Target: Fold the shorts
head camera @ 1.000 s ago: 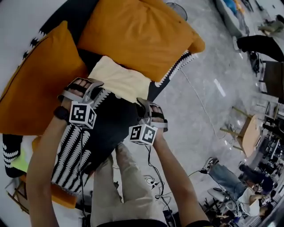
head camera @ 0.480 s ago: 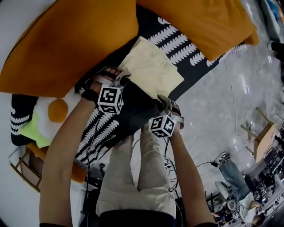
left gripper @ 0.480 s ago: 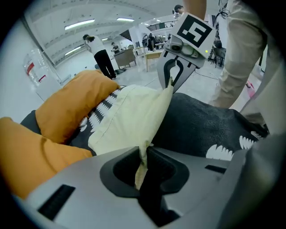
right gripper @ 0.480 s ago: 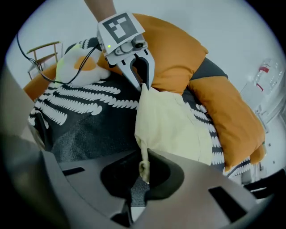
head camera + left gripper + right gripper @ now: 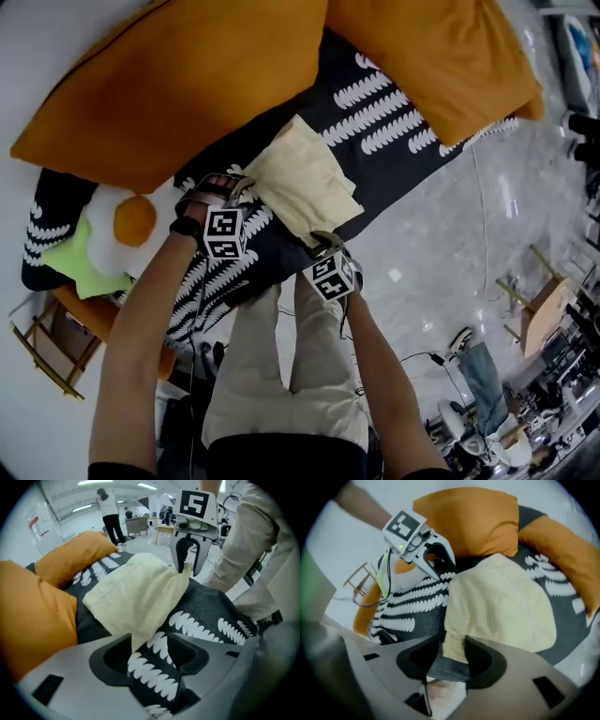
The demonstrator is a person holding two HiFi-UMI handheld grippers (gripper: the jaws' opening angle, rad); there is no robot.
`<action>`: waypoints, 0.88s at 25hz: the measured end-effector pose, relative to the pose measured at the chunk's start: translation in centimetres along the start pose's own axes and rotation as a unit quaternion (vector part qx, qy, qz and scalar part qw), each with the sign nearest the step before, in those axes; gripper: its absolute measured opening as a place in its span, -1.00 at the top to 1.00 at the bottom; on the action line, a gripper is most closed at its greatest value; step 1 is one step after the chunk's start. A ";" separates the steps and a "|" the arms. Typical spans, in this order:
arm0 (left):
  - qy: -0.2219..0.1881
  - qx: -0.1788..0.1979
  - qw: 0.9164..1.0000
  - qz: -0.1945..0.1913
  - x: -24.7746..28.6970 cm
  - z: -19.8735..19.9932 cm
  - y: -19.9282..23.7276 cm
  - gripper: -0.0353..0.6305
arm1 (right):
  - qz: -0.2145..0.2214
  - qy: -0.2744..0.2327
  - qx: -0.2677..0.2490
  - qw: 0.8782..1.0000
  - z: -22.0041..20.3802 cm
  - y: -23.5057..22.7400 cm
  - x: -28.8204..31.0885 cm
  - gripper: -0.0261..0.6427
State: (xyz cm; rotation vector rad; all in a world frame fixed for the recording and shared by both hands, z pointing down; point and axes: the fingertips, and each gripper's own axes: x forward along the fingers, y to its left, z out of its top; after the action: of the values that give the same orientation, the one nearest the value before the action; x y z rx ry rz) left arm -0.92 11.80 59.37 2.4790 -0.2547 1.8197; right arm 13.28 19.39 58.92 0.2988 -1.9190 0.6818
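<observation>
Pale yellow shorts (image 5: 305,178) lie folded on a black blanket with white fern marks (image 5: 394,122). My left gripper (image 5: 246,190) is at their near left corner. In the left gripper view its jaws (image 5: 150,641) have just been opening; the cloth's tip (image 5: 140,634) hangs loose beside one jaw, with blanket showing in the gap. My right gripper (image 5: 317,238) is at the near right corner. Its jaws (image 5: 452,651) have also just been opening, and the shorts' edge (image 5: 454,644) lies between them, unpinched. Each gripper shows in the other's view: the right (image 5: 187,559), the left (image 5: 436,562).
Two big orange pillows (image 5: 178,84) (image 5: 441,56) lie behind and beside the shorts. A fried-egg plush (image 5: 117,230) and a green cushion (image 5: 75,267) are at the left. My legs in beige trousers (image 5: 281,375) stand at the blanket's near edge. A wooden frame (image 5: 42,347) stands lower left.
Both grippers have come down toward the blanket's near edge with the shorts' corners, and the shorts now lie flat. The head view has swung, showing the egg plush.
</observation>
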 end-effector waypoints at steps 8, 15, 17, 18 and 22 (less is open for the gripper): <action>0.012 -0.173 0.985 0.015 -4.9 -4.4 -1.1 0.09 | 0.004 -0.023 0.034 0.999 0.4 -0.1 -4.5 0.06; -0.126 -0.491 0.860 0.063 -7.7 -1.3 -2.6 0.10 | -0.068 -0.095 -0.042 0.992 6.5 -5.1 -6.5 0.12; -0.148 -0.528 0.834 0.067 -8.1 -0.3 -3.3 0.11 | -0.077 -0.100 -0.054 0.991 8.1 -6.4 -5.9 0.17; -0.158 -0.544 0.821 0.069 -8.1 0.1 -3.7 0.12 | -0.084 -0.093 -0.059 0.990 8.6 -7.0 -5.5 0.19; -0.186 -0.613 0.765 0.065 -8.0 0.3 -6.4 0.16 | -0.130 -0.018 -0.069 0.989 7.9 -9.7 -2.0 0.40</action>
State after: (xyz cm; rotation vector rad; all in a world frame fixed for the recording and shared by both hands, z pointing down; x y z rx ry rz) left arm -1.95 18.83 51.96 1.7274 -1.1859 0.6236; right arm 12.95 6.75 57.90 0.4666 -1.9068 0.3726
